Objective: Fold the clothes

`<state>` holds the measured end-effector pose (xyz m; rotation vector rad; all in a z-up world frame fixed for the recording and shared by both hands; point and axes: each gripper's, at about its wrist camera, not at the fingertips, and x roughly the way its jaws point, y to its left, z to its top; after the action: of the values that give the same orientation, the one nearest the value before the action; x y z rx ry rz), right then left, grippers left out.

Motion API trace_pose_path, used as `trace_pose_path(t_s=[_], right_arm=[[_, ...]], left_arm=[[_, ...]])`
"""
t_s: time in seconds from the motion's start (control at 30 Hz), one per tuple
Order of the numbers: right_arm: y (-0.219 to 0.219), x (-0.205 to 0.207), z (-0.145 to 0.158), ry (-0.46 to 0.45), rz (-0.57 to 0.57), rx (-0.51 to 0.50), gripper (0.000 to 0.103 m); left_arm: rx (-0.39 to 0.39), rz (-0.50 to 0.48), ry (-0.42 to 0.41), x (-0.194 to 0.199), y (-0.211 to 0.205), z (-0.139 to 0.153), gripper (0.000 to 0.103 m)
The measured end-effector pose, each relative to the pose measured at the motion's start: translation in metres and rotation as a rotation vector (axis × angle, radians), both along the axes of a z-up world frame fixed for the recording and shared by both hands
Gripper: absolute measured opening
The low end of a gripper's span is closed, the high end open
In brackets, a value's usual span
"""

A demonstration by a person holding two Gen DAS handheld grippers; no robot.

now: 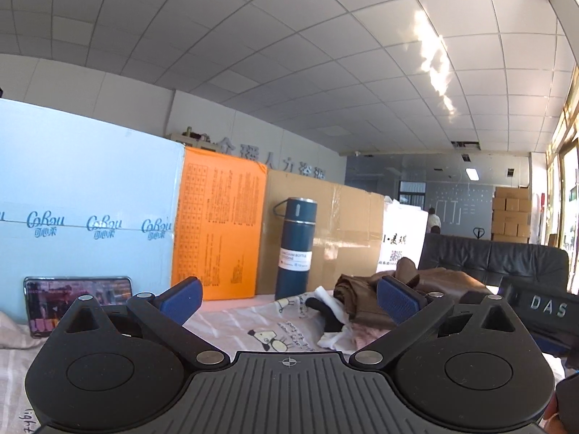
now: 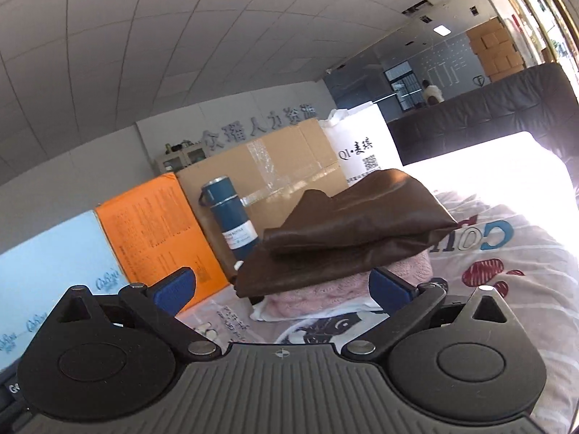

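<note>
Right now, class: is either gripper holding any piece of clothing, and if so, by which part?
Nothing is held. The left gripper and right gripper are both open and empty; the folded brown garment lies untouched on the pile.

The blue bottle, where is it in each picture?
Left wrist view: the blue bottle stands upright in the middle, in front of the brown cardboard box, right of the orange box.
Right wrist view: the bottle is left of centre, behind the brown folded cloth.
Shared landmark: the orange box sits just left of the bottle in both.
</note>
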<state>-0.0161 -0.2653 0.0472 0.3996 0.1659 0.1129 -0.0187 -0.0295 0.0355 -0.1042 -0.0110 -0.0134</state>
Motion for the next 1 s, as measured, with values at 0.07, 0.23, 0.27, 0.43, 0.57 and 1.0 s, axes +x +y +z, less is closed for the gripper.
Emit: trace_pose_path(t_s=[0.07,0.23,0.27,0.43,0.57,1.0], right_arm=[[0.014,-0.003,-0.004,-0.002,-0.062,-0.074,0.103],[0.038,-0.007,-0.009,-0.059,-0.186,-0.239,0.103],[0.039,-0.007,-0.011,-0.063,-0.194,-0.263,0.103],[0.044,-0.003,-0.017,-0.074,-0.282,-0.355,0.103],[0.045,-0.003,-0.018,-0.074,-0.317,-0.367,0.103],[0.037,-0.015,-0.019,-0.124,-0.354,-0.313,0.103]], left_arm=[[-0.008,-0.002,-0.02,-0.001,-0.001,0.0,0.103],[0.057,-0.029,-0.072,-0.005,-0.013,-0.001,0.103],[0.085,-0.024,-0.085,-0.006,-0.017,-0.002,0.103],[0.109,0.016,-0.093,-0.005,-0.018,-0.009,0.103],[0.101,0.033,-0.065,-0.003,-0.015,-0.012,0.103],[0.099,0.073,-0.01,-0.001,-0.011,-0.017,0.103]])
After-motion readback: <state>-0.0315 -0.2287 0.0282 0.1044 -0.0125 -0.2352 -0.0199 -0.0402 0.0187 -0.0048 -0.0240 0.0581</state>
